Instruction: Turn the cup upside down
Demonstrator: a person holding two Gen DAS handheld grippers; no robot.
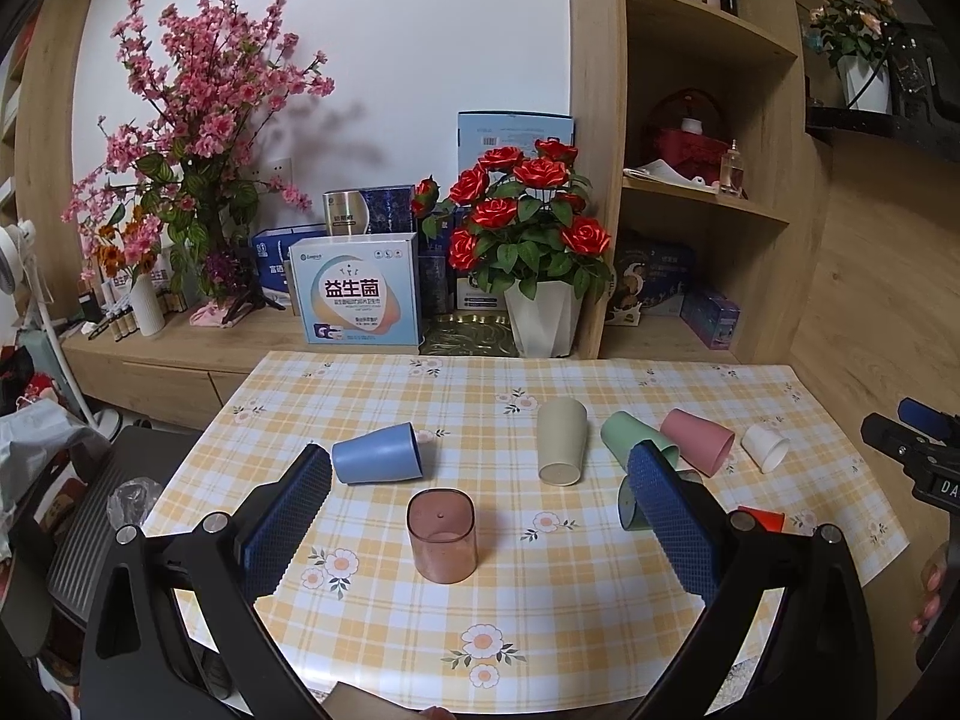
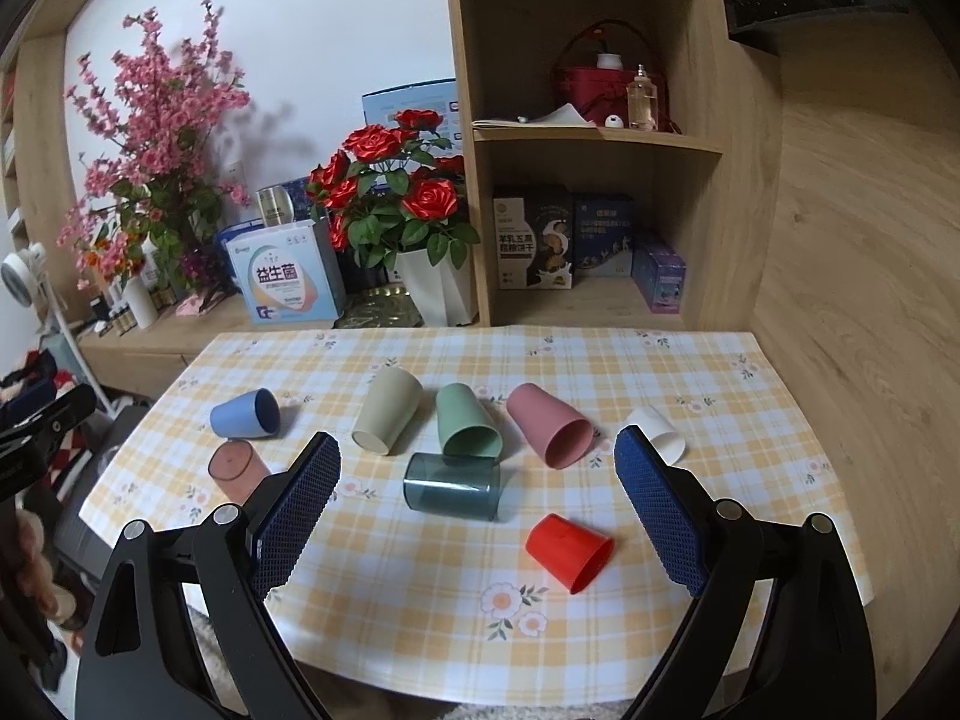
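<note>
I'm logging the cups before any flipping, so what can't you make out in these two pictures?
- Left wrist view: the right finger pad covers most of the dark teal cup and red cup.
- Right wrist view: the white cup is partly behind the right pad, mouth unseen.
- Pink translucent cup: partly behind the left pad.

8 cups lie scattered on the table.
</note>
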